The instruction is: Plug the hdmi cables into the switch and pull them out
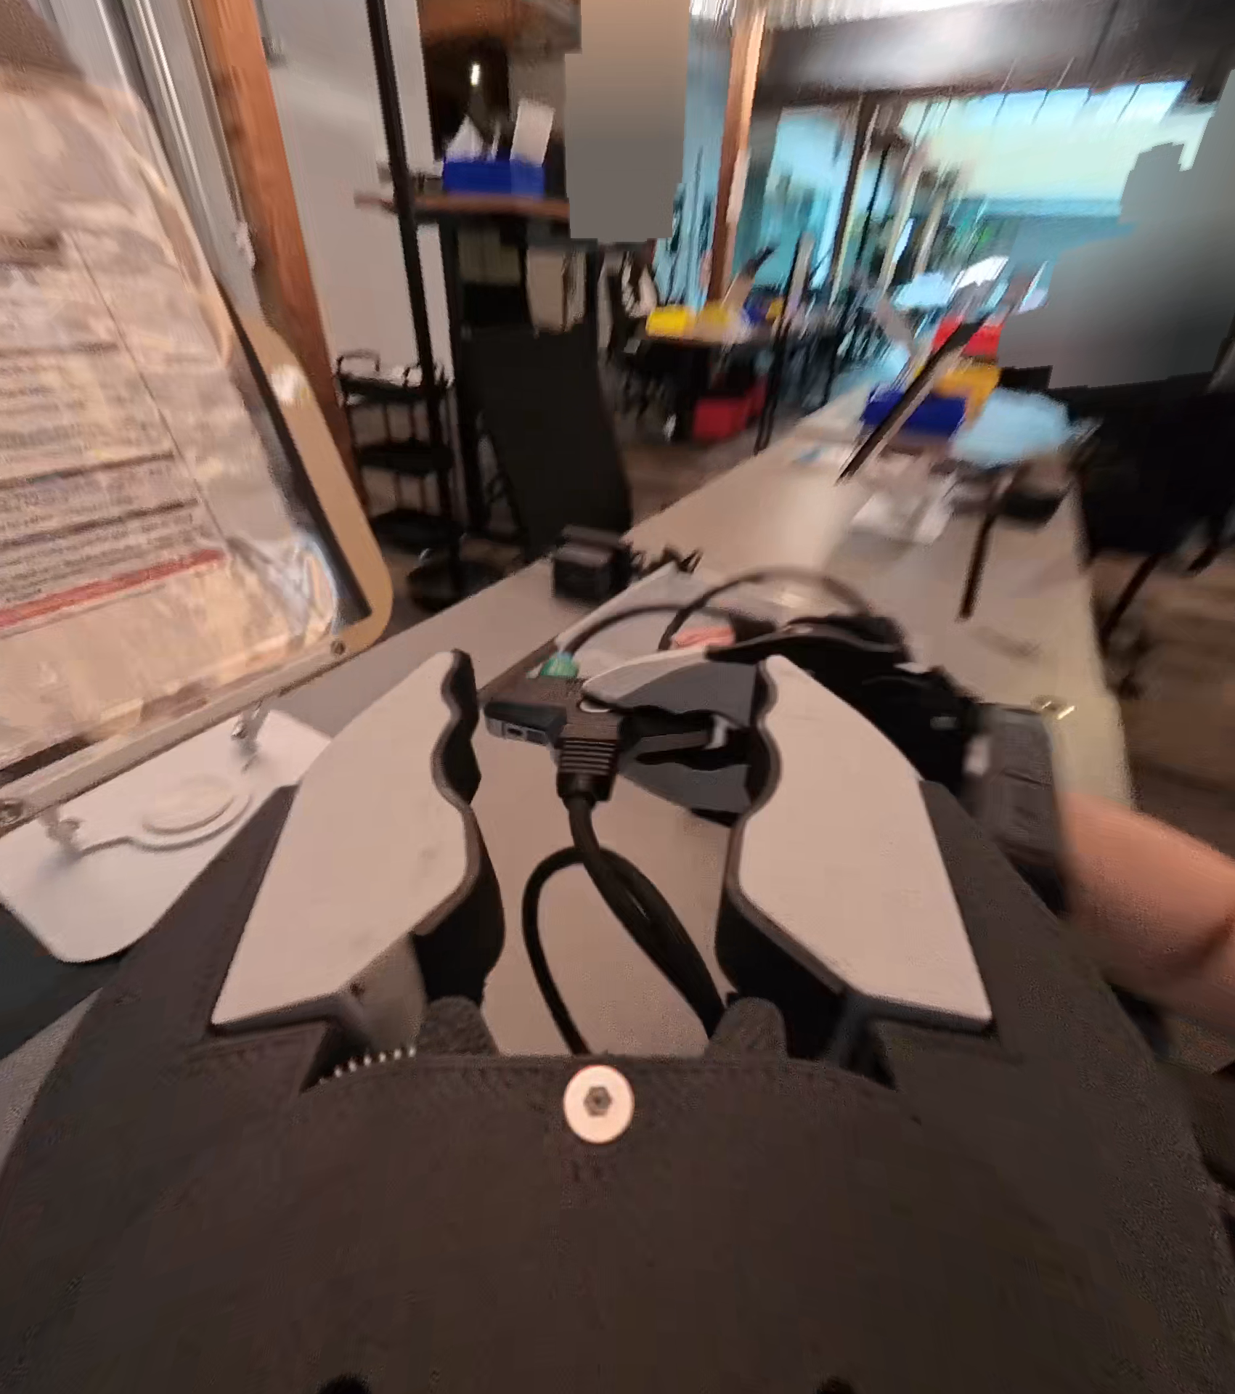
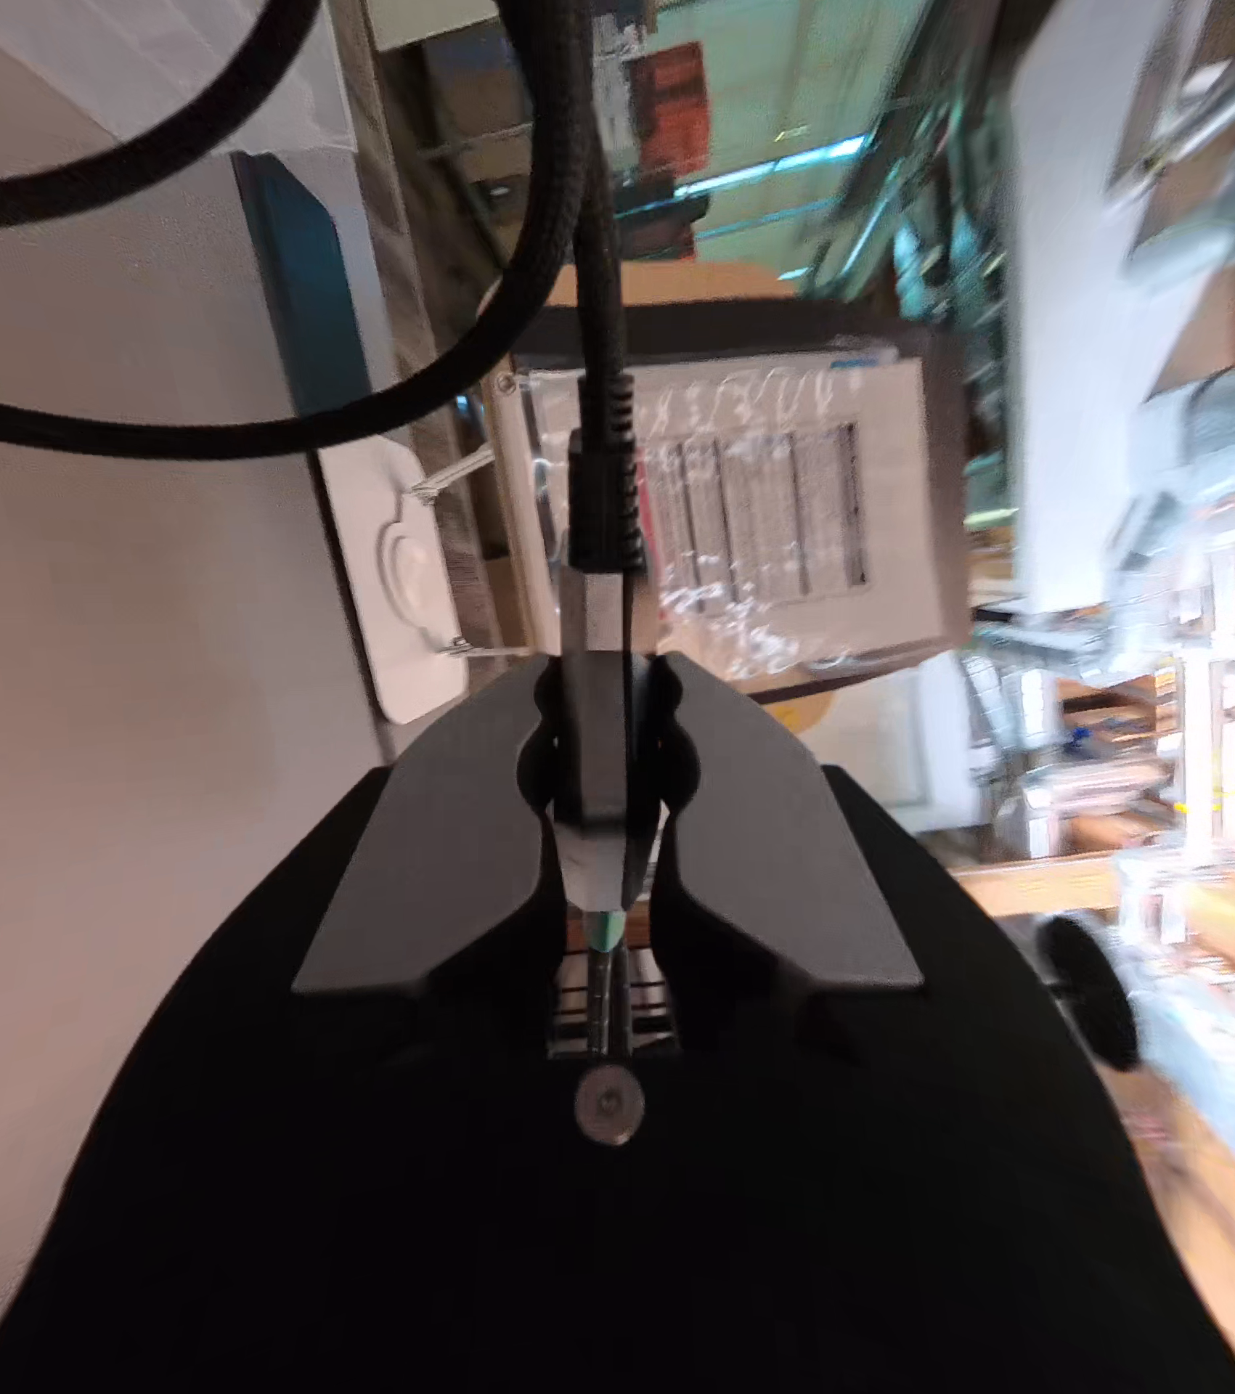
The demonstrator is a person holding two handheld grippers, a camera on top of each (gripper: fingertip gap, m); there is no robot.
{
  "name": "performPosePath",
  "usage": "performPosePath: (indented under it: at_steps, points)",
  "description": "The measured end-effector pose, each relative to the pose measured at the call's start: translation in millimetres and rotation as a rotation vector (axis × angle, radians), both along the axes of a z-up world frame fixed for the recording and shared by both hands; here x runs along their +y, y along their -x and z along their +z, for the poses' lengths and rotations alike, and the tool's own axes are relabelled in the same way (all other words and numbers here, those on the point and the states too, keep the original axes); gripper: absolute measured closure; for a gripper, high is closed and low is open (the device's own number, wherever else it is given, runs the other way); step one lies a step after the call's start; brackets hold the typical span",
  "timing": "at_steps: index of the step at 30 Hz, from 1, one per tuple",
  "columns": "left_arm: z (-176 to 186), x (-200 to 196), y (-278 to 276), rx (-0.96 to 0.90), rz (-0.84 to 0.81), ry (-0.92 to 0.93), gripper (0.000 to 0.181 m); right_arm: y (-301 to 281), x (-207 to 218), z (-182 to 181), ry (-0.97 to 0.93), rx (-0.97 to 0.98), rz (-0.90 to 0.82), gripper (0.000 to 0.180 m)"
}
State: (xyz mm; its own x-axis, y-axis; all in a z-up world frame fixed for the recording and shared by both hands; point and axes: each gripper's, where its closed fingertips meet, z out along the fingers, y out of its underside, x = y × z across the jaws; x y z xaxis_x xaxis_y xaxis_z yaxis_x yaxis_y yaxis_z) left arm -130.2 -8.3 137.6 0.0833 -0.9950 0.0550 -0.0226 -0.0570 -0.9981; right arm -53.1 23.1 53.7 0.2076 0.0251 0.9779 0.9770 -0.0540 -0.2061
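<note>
In the left wrist view my left gripper [image 1: 614, 679] is open, its pale fingers [image 1: 373, 830] spread to either side of a black HDMI plug [image 1: 588, 743]. The plug sits in the small dark switch [image 1: 523, 723]; its cable [image 1: 622, 905] loops back between my fingers. My right gripper [image 1: 863, 679] reaches in from the right and holds the switch. In the right wrist view the right gripper [image 2: 603, 679] is shut on the switch [image 2: 591, 754], with the plug [image 2: 603, 513] and its black braided cable [image 2: 599, 264] sticking out ahead. A green-tipped cable [image 2: 608, 935] leaves the switch's rear end.
A clear sign holder with a printed sheet [image 1: 109, 452] stands on a white base [image 1: 146, 830] at the left of the grey table [image 1: 787, 513]. A small black box [image 1: 588, 562] sits farther back. A person's hand [image 1: 1165, 943] holds the right gripper.
</note>
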Motion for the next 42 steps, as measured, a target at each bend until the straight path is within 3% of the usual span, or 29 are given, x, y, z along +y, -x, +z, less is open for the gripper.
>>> performPosePath:
  at_steps: [3,9,12,17,21,24,27,31,35,42]
  points:
    - [38.8,-1.5,39.6,-0.135,0.003,-0.004,0.113,-34.2,1.0,17.5,0.123,0.195,-0.012,0.158]
    - [63.8,-1.2,75.1,-0.196,0.066,-0.101,0.123,-170.0,-16.3,68.1,0.450,0.173,-0.262,0.157]
    - [58.0,-0.6,69.0,-0.167,0.037,-0.079,0.124,-248.4,-47.8,64.9,0.655,0.096,-0.474,0.157]
    - [39.3,1.8,48.5,-0.084,0.012,-0.064,0.124,-330.0,-104.1,12.4,1.079,-0.044,-0.776,0.157]
    - [20.8,1.3,32.8,0.001,0.003,-0.069,0.124,-347.8,-129.4,-29.3,1.380,-0.011,-1.045,0.157]
    - [12.3,1.1,25.3,0.035,0.002,-0.076,0.125,-345.7,-132.7,-42.4,1.506,0.143,-1.196,0.156]
    - [4.3,1.0,19.6,0.075,-0.012,-0.081,0.125,-346.3,-115.1,-41.8,1.494,0.231,-1.223,0.156]
    - [1.7,6.3,16.0,0.081,-0.005,-0.076,0.125,-352.4,-98.4,-46.0,1.502,0.181,-1.307,0.156]
    - [-2.2,11.4,14.9,0.093,-0.005,-0.063,0.125,-349.5,-112.2,-76.6,1.650,0.145,-1.461,0.156]
    - [-9.0,12.5,6.5,0.113,-0.025,-0.055,0.125,-329.4,-106.6,-136.9,1.749,0.322,-1.431,0.156]
